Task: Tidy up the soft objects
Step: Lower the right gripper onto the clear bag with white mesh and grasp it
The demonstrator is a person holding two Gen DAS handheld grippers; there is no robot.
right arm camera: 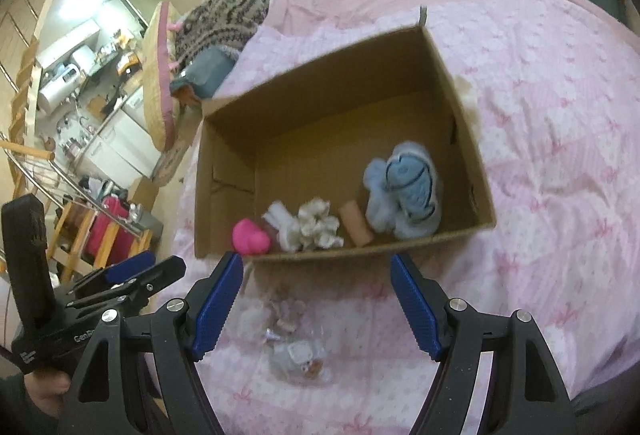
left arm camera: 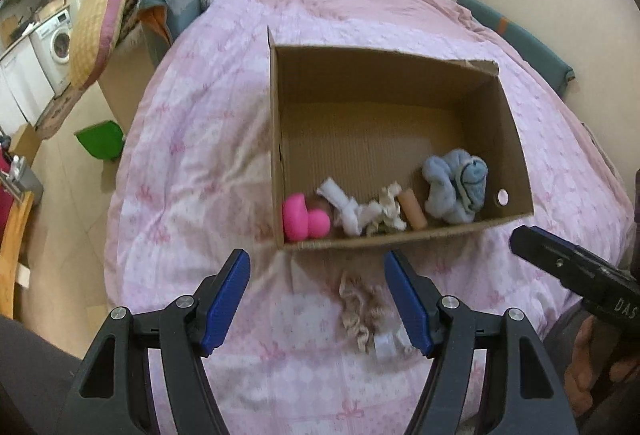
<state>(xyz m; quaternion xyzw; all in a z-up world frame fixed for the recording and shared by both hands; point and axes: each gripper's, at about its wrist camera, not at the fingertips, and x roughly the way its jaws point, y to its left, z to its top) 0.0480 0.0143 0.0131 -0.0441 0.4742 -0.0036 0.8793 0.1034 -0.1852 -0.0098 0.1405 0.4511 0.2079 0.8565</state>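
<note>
Between the spread blue ribbed pads of the left gripper (left arm camera: 318, 299), jaws apart and empty, lies a beige ruffled scrunchie (left arm camera: 360, 309) on the pink quilt (left arm camera: 192, 139). Just ahead sits the cardboard box (left arm camera: 516, 139), already holding a glossy pink toy (left arm camera: 302, 219), white and cream fabric pieces and a fluffy blue plush (left arm camera: 458, 189). The right gripper (right arm camera: 316, 303) also stands open over a small blurred item (right arm camera: 298, 355). Likely next: lower, pinch softly, lift into the box.

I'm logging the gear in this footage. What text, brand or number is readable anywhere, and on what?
"DAS", cut off by the picture edge: on the right gripper body.
"GenR", cut off behind a finger: on the left gripper body.
Small white print low on its handle: too blurred to read.
Cardboard box: no print visible.
</note>
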